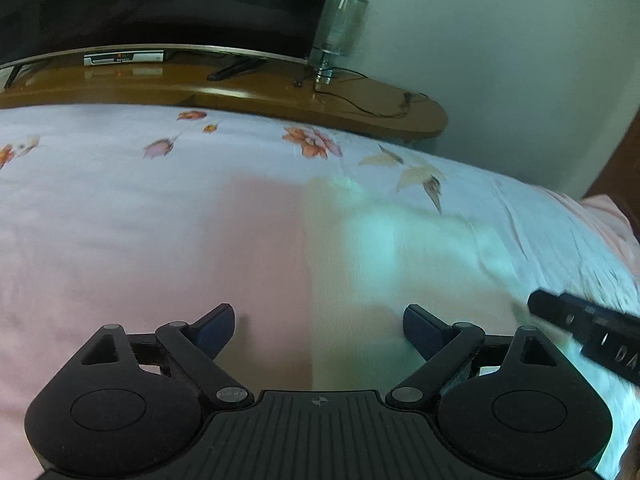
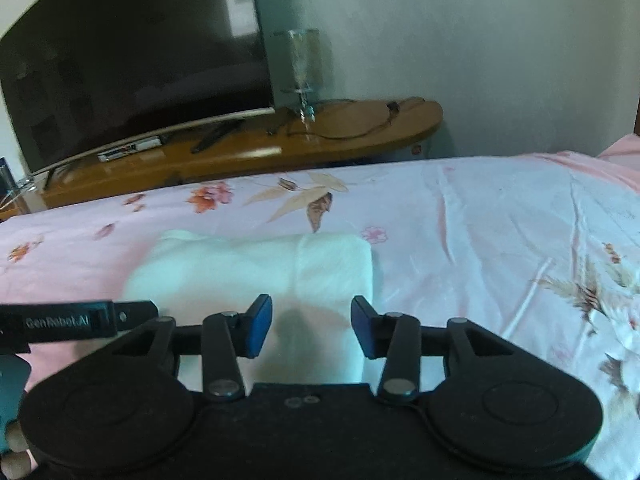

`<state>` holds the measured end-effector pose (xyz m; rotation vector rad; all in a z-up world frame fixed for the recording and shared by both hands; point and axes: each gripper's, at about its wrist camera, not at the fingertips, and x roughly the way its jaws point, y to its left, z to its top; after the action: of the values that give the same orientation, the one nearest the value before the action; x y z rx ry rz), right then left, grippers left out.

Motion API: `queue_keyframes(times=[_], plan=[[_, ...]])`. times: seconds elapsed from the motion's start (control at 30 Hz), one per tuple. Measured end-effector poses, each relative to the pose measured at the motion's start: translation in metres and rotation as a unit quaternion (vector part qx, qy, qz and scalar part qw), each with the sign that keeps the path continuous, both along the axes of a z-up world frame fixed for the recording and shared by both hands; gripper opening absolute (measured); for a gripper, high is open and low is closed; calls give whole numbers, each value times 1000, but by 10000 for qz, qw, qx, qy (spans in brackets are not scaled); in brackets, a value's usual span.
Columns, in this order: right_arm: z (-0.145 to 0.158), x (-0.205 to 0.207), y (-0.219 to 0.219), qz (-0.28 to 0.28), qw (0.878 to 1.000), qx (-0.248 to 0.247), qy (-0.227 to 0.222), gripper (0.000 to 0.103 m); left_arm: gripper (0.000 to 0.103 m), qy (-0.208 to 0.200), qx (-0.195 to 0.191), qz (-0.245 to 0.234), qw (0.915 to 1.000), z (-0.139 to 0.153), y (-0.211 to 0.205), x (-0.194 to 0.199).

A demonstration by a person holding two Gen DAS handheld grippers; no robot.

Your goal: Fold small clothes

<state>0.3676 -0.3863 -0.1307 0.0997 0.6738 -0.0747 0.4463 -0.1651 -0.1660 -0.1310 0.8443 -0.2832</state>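
A small white garment [image 2: 256, 268] lies folded on the pink floral bedsheet [image 2: 480, 240], a crease running down its right part. My right gripper [image 2: 312, 326] is open and empty, low over the garment's near edge. In the left wrist view the garment [image 1: 384, 248] looks pale and blurred on the sheet [image 1: 120, 220]. My left gripper [image 1: 319, 326] is open and empty, hovering at the garment's left edge. The right gripper's black body [image 1: 588, 328] enters that view at the right; the left gripper's body [image 2: 72, 322] shows at the left of the right wrist view.
Beyond the bed's far edge stands a wooden TV bench [image 2: 280, 148] with a dark television [image 2: 132, 52], a set-top box [image 2: 128, 148], cables and a glass lamp [image 2: 304, 68]. A pale wall [image 2: 480, 40] is behind. The sheet is wrinkled at the right [image 2: 580, 280].
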Motion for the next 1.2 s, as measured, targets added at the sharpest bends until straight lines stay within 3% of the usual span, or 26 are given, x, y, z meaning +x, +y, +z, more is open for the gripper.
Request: queue_keyframes(times=[0.17, 0.4, 0.5, 0.63, 1.2], plan=[[5, -43, 12, 50, 10000, 17, 24, 43, 91, 305, -51, -82, 9995, -14, 12, -39], [-31, -81, 19, -43, 9972, 1, 743, 43, 91, 124, 247, -397, 9988, -18, 12, -77], [-35, -96, 13, -207, 9964, 302, 768, 42, 91, 84, 334, -496, 9982, -16, 13, -89], [-34, -108, 15, -223, 9958, 299, 840, 41, 91, 133, 351, -534, 9979, -14, 15, -102], [-30, -124, 16, -279, 9943, 404, 943, 42, 91, 203, 311, -536, 9979, -8, 17, -105]])
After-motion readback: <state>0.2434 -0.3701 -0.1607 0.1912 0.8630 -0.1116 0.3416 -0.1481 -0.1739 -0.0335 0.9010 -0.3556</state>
